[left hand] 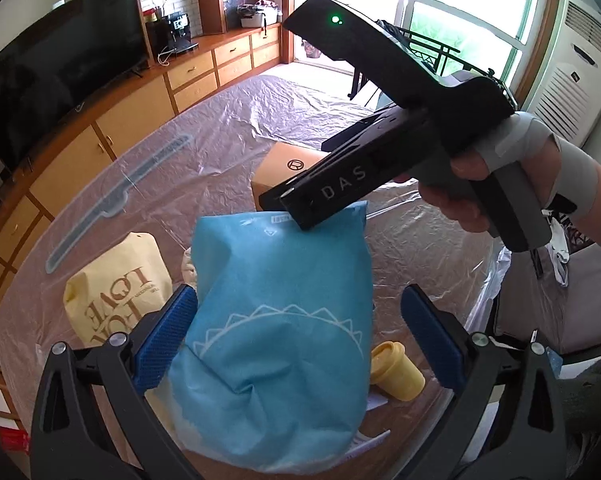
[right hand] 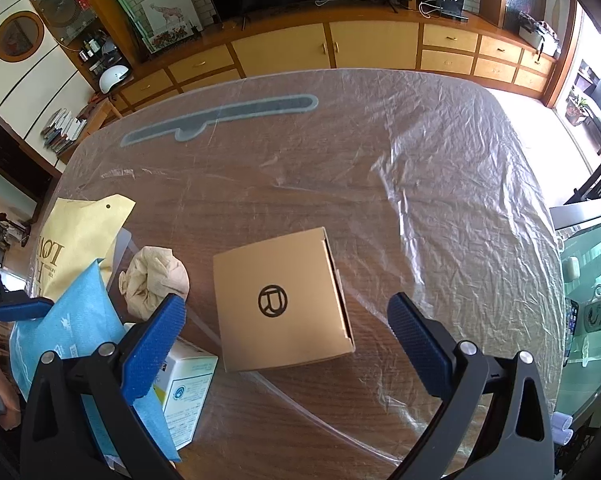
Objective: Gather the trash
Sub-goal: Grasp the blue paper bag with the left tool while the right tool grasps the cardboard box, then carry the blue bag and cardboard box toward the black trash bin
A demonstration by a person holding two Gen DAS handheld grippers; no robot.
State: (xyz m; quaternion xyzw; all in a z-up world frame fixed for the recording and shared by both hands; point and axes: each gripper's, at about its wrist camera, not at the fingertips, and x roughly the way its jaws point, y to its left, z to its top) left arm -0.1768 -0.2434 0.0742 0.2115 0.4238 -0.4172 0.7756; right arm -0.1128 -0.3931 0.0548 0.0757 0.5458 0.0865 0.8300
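Straddling soft blue nonwoven bag [left hand: 276, 320] w/ left gripper [left hand: 300, 336], jaws wide, pads not pinching, prob to steady bag as trash bin. Hovering over tan square cardboard box [right hand: 280, 300] on plastic-covered wood table [right hand: 440, 200] w/ right gripper [right hand: 286, 346], wide open, tilted down, empty.

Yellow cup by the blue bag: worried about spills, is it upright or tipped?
Tipped: the yellow cup lies on its side on the table.
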